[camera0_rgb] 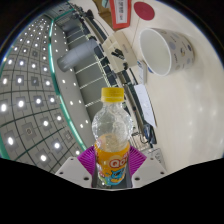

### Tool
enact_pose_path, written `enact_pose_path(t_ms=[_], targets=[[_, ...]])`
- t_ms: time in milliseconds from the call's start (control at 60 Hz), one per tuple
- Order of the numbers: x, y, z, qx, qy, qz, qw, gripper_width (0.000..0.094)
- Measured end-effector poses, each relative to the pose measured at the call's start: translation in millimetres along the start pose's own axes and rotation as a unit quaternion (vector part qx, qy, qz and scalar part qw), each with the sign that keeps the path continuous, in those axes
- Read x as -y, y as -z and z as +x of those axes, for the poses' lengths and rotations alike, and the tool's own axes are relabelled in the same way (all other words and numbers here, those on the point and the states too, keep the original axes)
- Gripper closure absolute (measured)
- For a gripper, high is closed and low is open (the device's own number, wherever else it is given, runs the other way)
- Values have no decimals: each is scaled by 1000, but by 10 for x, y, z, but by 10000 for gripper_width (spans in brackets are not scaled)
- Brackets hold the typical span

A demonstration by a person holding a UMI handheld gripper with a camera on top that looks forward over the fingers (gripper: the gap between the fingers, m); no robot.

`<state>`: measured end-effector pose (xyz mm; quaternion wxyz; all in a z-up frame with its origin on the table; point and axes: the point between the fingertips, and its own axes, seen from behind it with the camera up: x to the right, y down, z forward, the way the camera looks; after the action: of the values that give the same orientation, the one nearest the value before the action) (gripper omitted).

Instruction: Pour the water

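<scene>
A clear plastic bottle (111,135) with a yellow cap and an orange and blue label stands upright between my fingers. My gripper (111,165) is shut on the bottle, with the purple pads (90,158) pressed against its labelled lower half on both sides. The bottle is lifted off the white table (185,130). Beyond the bottle and to the right, a white cup (166,50) with small speckles lies tilted, its open mouth facing the bottle. The water level in the bottle is hard to tell.
A grey and white device with a round knob (112,52) lies just left of the cup. A black cable (140,100) runs along the table past the bottle. A red and white box (120,10) stands at the back. Ceiling lights (30,90) show at left.
</scene>
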<state>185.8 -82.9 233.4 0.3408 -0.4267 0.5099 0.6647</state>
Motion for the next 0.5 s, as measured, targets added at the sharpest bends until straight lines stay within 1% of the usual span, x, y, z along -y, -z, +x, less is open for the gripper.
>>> enact_pose_path(t_ms=[83,133,150,167,233,250,267,300,367,383,450,500], targets=[[326,-53,146,6,-76,10,997,539],[497,-28,246,0,-107,23,994,541],[539,52,231,-1,-113,23,993,541],[602,-28,250,0,-117,21,993,539],[649,-9,340,-12,-125,21,992,540],[615,113,311,-12,-128,19,991,540],[701,3,344,-14,-126,18,992,539],[697,15,352,-18,-124,14,992,540],[652,15,305,-22,-122,3,992,541],[617,131,243,-23,-124,0,992,542],[601,42,149,-22,-122,-9,992,543],[634,38,84,-30,-93,-21,995,542]])
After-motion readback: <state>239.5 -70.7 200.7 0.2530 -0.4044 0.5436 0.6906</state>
